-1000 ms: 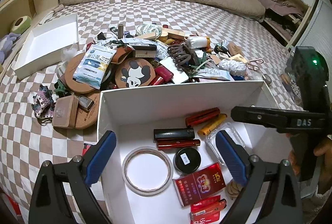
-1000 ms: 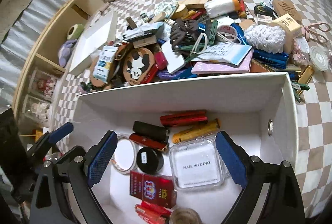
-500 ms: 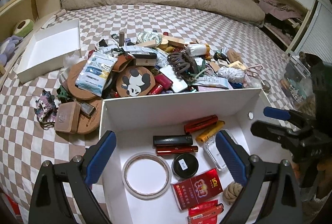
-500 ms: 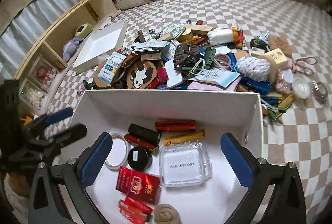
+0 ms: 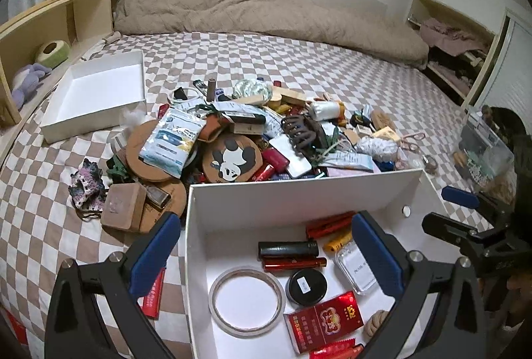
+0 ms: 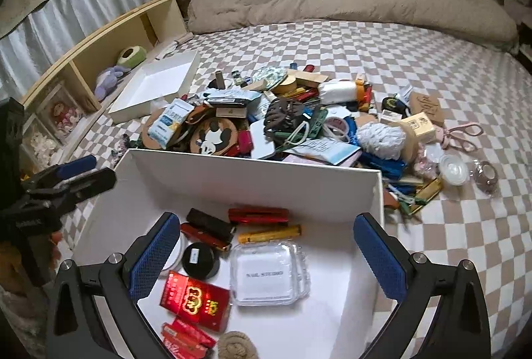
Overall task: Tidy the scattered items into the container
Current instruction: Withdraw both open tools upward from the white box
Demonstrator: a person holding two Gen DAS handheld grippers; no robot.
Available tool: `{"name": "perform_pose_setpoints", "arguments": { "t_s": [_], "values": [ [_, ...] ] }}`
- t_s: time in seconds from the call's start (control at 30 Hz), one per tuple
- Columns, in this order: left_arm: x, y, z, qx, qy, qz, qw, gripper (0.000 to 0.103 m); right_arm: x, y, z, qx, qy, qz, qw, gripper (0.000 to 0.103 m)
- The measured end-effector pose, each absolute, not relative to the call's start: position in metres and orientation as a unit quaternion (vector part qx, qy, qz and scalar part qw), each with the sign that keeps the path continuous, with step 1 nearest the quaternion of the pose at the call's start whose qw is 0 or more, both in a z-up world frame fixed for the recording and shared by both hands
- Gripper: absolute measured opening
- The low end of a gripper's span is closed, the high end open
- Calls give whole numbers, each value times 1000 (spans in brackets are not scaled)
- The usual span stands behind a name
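Observation:
The white box [image 5: 299, 182] stands on the checked bed, near me in both views. It holds a tape ring [image 5: 247, 299], a black tin [image 5: 307, 284], a red pack [image 5: 324, 319], red and yellow tubes and a clear case [image 6: 271, 274]. Behind its far wall lies the pile of scattered items [image 5: 259, 132] with a panda coaster [image 5: 231, 159]. My left gripper [image 5: 265, 219] hovers over the box's left wall, its jaws opening with nothing gripped. My right gripper [image 6: 265, 216] hangs open and empty above the box [image 6: 249, 179]. The pile [image 6: 299, 126] spreads beyond.
A shallow white lid [image 5: 99, 86] lies at the back left by a wooden shelf [image 5: 50, 26]. A beige duvet [image 5: 266, 13] runs along the far side. A red packet [image 5: 154, 292] lies left of the box. Pink scissors [image 6: 462, 132] and small jars sit right of the pile.
Both views have tipped up and show more of the room. My left jaws have spread wider. The right gripper has drawn back from over the box to its right edge and rolled level.

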State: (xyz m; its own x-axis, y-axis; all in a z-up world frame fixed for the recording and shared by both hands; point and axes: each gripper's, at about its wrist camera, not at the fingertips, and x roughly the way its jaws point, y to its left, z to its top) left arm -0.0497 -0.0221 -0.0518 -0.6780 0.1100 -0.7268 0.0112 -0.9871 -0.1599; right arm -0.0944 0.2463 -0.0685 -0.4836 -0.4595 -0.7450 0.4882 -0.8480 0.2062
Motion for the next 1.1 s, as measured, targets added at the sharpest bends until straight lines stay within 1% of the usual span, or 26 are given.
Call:
{"name": "perform_pose_setpoints", "arguments": {
  "t_s": [0.3,0.37,0.43,0.5,0.67,1.1],
  "values": [
    [-46,-31,-48,-383,-75,921,20,103,-87,255,-59,388,21,-880,271,103],
    [-44,-30,-46,-371,-56,927,11,103,-86,256,-56,381,21,-884,271,103],
    [-41,-26,-43,-357,-18,934,-8,103,-86,258,-54,379,19,-884,272,103],
    [-40,-25,-42,-352,-7,936,-10,103,-86,259,-52,377,15,-885,272,103],
    [-38,-28,-41,-352,-19,936,3,103,-84,262,-49,365,21,-892,267,103],
    [-35,-36,-41,-348,-26,937,-4,103,-84,270,-46,352,23,-898,263,103]
  ]
}}
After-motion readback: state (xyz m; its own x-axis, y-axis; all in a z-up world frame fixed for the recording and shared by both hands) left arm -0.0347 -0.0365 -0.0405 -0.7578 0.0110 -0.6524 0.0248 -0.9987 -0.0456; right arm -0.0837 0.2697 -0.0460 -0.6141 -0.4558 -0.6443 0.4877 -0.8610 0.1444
